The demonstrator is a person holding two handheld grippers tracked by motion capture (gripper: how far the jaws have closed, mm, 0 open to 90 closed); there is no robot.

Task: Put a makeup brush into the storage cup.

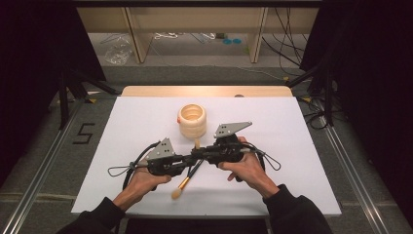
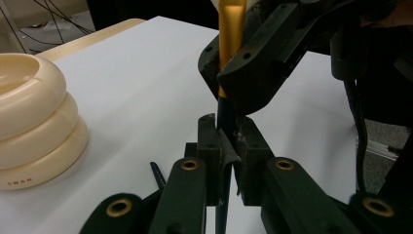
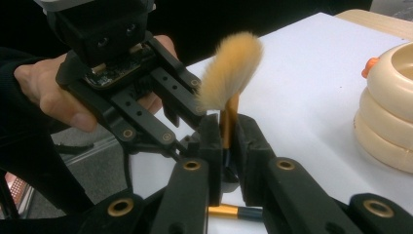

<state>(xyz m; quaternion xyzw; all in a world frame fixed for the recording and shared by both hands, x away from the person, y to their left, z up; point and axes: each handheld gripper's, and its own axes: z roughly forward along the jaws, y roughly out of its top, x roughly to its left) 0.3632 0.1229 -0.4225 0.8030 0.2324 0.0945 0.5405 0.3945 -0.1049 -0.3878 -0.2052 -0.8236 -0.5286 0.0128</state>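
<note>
Black jaws of the left gripper [image 1: 187,159] are pressed together on the dark handle of an upright makeup brush [image 2: 225,122]. Just right of it, the right gripper [image 1: 198,154] pinches the same brush higher up, at its gold ferrule under the bristles. Both grips sit close together above the white table [image 1: 292,146].

A second brush [image 1: 184,184] lies on the table beneath the hands. The stacked-ring cream holder [image 1: 192,120] stands farther back, near but apart.

Risks, as judged:
- Opposed pulls could bend or snap the thin handle.
- A release by either gripper could let the brush pivot and drop.
- A wide swing could knock the holder.
</note>
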